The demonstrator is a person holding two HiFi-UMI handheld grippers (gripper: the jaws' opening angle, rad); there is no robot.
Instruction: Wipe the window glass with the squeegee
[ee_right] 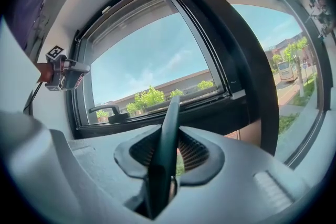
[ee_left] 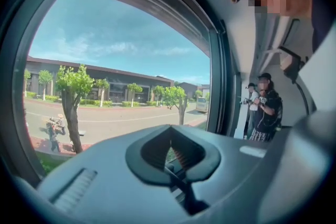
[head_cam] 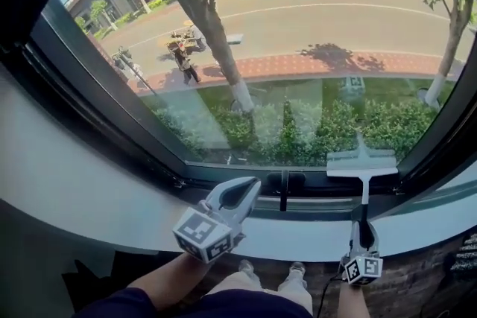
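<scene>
The squeegee (head_cam: 363, 164) has a pale blade lying flat against the bottom right of the window glass (head_cam: 298, 48), just above the dark frame. Its thin handle runs down into my right gripper (head_cam: 362, 236), which is shut on it. In the right gripper view the dark handle (ee_right: 169, 134) rises between the jaws of the right gripper (ee_right: 168, 160) toward the window. My left gripper (head_cam: 237, 195) hovers over the sill left of the squeegee, shut with nothing in it. The left gripper view shows its jaws (ee_left: 176, 157) together and empty, facing the glass.
A black window handle (head_cam: 285, 186) sits on the lower frame between the two grippers. The white sill (head_cam: 89, 190) curves along below the frame. Two people (ee_left: 264, 107) stand further along the wall. Trees and a road lie outside.
</scene>
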